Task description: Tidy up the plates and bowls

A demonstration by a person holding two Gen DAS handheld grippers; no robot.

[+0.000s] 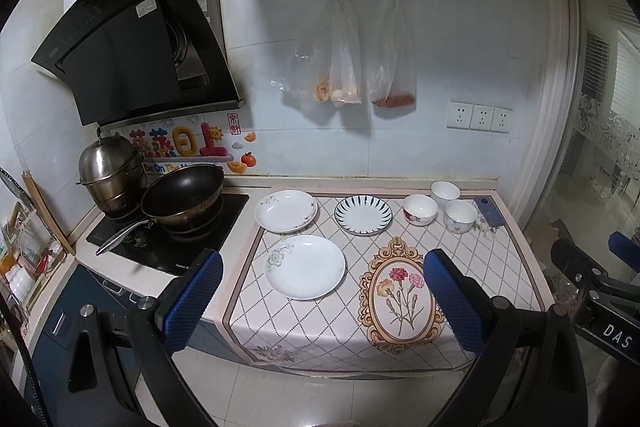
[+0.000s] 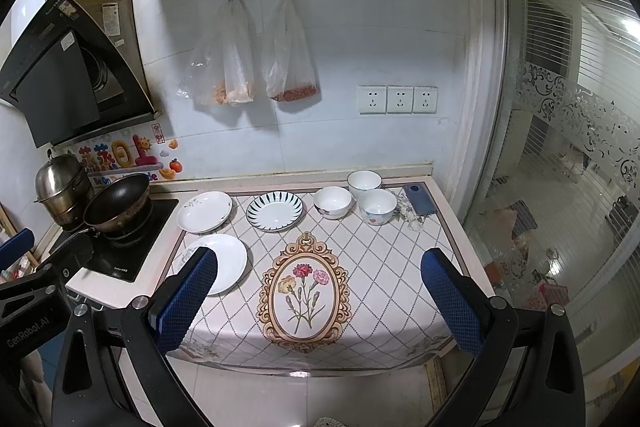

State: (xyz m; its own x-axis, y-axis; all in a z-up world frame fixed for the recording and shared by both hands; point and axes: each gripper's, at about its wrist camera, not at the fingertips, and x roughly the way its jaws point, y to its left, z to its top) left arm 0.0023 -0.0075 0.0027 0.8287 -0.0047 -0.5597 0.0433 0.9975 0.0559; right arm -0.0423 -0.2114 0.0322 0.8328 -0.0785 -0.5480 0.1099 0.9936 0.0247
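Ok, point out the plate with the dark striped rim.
The middle plate in the back row, left of the bowls; the other two plates are white with floral prints.

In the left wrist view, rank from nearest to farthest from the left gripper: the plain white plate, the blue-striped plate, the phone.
1. Plain white plate: nearest, just ahead of the left gripper, on the cloth's left side.
2. Blue-striped plate: farther back, centre.
3. Phone: farthest, back right corner, past the bowls.
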